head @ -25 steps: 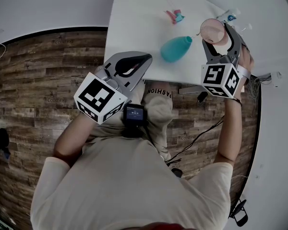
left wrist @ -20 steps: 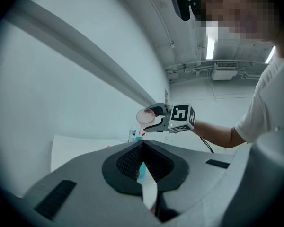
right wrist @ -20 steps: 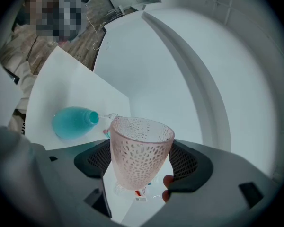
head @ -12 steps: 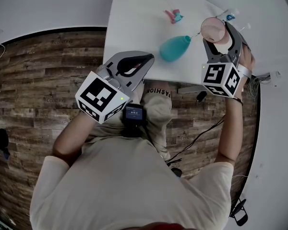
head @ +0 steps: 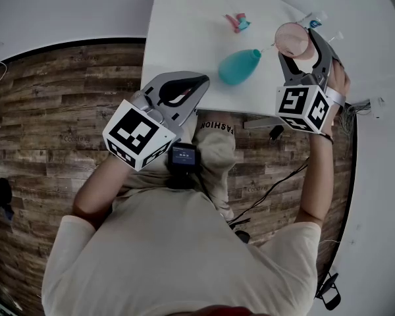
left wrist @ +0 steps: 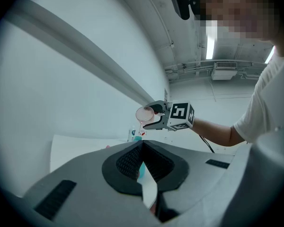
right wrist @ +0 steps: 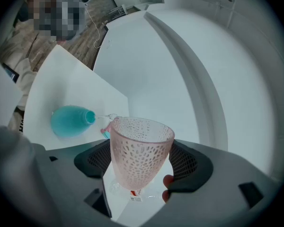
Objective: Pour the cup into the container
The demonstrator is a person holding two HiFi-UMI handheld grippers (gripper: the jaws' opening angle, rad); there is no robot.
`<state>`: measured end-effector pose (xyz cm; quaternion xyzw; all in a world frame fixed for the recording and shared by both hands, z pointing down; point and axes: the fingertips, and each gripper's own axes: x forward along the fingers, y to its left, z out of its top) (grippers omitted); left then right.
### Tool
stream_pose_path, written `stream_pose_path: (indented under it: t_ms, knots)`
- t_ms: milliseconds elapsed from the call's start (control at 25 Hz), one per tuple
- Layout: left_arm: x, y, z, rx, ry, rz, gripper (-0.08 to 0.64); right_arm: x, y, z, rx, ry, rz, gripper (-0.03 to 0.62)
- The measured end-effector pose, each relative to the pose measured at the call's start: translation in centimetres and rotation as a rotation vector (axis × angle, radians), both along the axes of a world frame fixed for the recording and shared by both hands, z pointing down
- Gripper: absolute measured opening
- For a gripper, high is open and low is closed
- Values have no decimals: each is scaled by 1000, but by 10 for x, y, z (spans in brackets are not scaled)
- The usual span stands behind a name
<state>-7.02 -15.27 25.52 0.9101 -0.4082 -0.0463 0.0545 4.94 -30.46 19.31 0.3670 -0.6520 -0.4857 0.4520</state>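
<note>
One white table (head: 184,38) carries one teal container (head: 239,67) with a narrow neck. To the container's right, held above the table, the right gripper (right wrist: 143,167) has its fingers clamped on the single cup (right wrist: 141,145). The cup is pink, translucent, dimpled all over and narrows toward its base. Left of the container, the left gripper (left wrist: 142,159) has its fingers pressed together, empty. One small pink-and-teal item (head: 237,22) lies beyond the container.

Cup (head: 291,40) between right tongs (head: 301,46), right of container (head: 238,66).
</note>
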Motion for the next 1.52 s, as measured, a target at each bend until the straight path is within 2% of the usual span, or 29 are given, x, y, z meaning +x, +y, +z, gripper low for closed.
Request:
stream_pose_path:
  t_ms: [1520]
  knots:
    - [-8,3,5,-13,17,-19,11,0,2,-3,66,58,-1,380]
